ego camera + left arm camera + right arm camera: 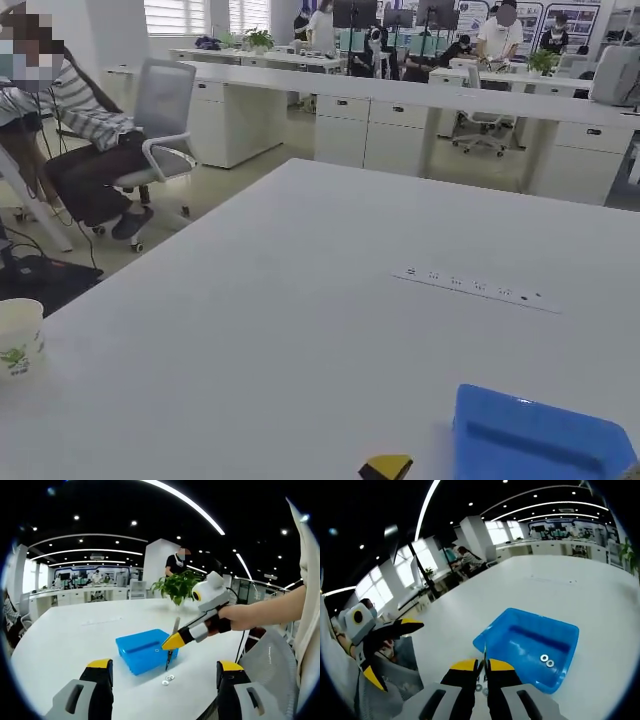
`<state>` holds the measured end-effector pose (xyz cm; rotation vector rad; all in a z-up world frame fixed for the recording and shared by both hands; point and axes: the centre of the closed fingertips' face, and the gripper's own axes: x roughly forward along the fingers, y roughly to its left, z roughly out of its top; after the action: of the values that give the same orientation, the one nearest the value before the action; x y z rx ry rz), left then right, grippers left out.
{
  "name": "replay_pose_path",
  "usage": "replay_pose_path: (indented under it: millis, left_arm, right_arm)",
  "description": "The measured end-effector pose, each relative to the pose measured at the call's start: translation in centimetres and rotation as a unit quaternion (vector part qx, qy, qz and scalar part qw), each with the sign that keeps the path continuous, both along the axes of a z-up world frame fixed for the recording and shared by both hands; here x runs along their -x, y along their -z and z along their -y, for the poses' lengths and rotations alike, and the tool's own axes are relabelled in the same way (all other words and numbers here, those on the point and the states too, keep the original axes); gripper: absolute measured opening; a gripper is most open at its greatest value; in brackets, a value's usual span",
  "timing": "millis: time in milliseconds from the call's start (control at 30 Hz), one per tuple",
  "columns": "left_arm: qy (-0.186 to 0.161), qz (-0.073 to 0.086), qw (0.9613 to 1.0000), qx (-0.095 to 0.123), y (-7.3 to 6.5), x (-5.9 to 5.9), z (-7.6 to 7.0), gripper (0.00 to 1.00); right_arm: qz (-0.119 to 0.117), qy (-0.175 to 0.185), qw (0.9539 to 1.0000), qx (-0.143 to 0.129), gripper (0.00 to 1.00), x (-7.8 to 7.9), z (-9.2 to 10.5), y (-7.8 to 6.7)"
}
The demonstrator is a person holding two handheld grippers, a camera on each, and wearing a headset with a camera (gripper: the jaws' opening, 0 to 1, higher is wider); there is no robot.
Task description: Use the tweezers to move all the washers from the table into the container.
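Washers (pixel 544 657): two inside container (pixel 520 645), two outside

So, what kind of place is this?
Most likely an open-plan office: rows of white desks with drawer units, a swivel chair, and a large white table with a built-in socket strip.

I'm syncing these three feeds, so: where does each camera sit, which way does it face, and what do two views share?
Head view: on the headset, facing forward and down over the white table; a gripper tip at bottom.
Left gripper view: on the left gripper, jaws open, facing the right gripper, tweezers and hand.
Right gripper view: on the right gripper, facing down into the blue container; left gripper at left.
Gripper views share container, tweezers, loose washers.
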<state>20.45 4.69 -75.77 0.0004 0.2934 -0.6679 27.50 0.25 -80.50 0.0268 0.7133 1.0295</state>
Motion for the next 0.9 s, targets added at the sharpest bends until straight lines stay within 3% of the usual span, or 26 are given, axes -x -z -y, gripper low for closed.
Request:
replay_pose_path:
  millis: [233, 400, 500, 633, 767, 900]
  left_arm:
    - [-0.001, 0.002, 1.0000, 0.005, -0.1, 0.0, 0.0, 0.87]
    - [0.001, 0.001, 1.0000, 0.003, 0.0, 0.1, 0.1, 0.87]
    - [-0.007, 0.022, 0.9996, 0.016, -1.0, 0.0, -0.2, 0.88]
    - [-0.009, 0.013, 0.9996, 0.024, -0.8, -0.1, -0.2, 0.88]
    - [-0.010, 0.023, 0.9995, 0.018, -1.0, -0.2, -0.3, 0.89]
    - [-0.009, 0.018, 0.9996, 0.017, -0.9, -0.2, -0.3, 0.89]
  right_arm:
    - [-0.011, -0.019, 0.9996, 0.016, 0.04, 0.9, -0.1, 1.7]
    - [0.006, -0.041, 0.9986, 0.034, 0.04, 1.1, 0.0, 2.2]
    - [0.019, -0.059, 0.9973, 0.040, 0.04, 1.3, -0.2, 2.3]
    - [0.029, -0.077, 0.9954, 0.050, 0.04, 1.3, -0.2, 2.4]
    - [0.034, -0.094, 0.9935, 0.054, 0.04, 1.6, -0.6, 2.5]
    - [0.046, -0.110, 0.9907, 0.065, 0.04, 1.7, -0.8, 2.6]
